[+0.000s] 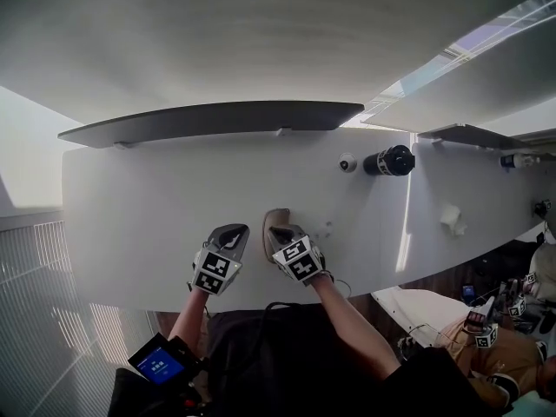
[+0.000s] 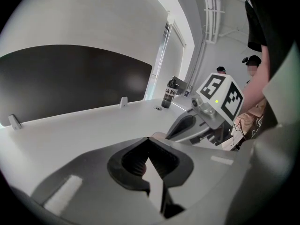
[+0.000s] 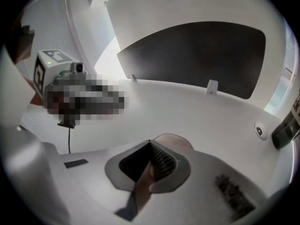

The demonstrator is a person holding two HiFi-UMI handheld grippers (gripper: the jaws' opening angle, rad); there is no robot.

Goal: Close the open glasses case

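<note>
White tabletop stretching ahead, I'm holding right gripper closed over tan glasses case, left gripper closed alongside.

So the glasses case is a tan, rounded thing lying on the white table near its front edge, half hidden. Can't tell if the lid's shut.

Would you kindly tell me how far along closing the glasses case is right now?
Done: no raised lid shows on the glasses case; it looks lowered. In hand: the right gripper, jaws shut, has its tips over the case's top, seemingly pressing; the left gripper, also shut, is beside it, empty. Left: the seam is hidden, so latching is unconfirmed.
</note>
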